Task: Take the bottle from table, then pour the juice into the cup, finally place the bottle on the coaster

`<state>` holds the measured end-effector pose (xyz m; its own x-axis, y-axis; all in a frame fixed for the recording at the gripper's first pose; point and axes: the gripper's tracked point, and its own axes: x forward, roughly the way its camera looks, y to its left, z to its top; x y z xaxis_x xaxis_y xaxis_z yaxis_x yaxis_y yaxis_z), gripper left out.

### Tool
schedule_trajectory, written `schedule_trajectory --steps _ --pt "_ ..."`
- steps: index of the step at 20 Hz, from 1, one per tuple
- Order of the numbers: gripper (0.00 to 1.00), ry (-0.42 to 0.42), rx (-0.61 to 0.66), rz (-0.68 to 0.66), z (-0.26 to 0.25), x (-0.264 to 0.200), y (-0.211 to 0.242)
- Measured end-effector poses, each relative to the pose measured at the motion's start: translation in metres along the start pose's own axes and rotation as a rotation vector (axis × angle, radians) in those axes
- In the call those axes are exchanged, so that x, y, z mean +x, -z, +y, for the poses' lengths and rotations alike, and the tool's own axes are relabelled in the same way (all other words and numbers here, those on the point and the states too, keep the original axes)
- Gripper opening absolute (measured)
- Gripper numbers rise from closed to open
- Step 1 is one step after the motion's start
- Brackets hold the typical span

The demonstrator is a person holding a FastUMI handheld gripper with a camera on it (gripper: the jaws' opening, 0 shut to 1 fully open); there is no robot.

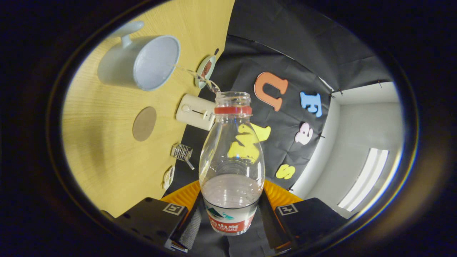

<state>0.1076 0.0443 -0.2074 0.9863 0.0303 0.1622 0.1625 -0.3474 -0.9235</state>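
Tipped over the pale blue ceramic cup (142, 62), clear thin-walled plastic bottle with red neck ring (232, 157) pinched low at its label between both fingers of the gripper (230, 223): light, nearly drained, squashy and slick, best clamped gently right there.

Clear bottle (232, 157) with red neck ring; pale blue cup (141, 62); brown coaster (144, 123); yellow wood-grain table (107, 157).

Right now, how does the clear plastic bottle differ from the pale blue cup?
The clear plastic bottle is see-through and narrow-necked; the pale blue cup is opaque and wide-mouthed, with a handle. The bottle is clamped in the gripper, tilted and pouring; the cup stands on the wooden table. Both are open-topped.
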Motion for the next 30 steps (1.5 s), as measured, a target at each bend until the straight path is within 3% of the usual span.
schedule_trajectory --steps 19,30 --pt "0.79 0.057 -0.105 -0.018 -0.013 0.005 0.001" --pt "0.79 0.104 -0.12 -0.03 -0.048 0.007 -0.001"
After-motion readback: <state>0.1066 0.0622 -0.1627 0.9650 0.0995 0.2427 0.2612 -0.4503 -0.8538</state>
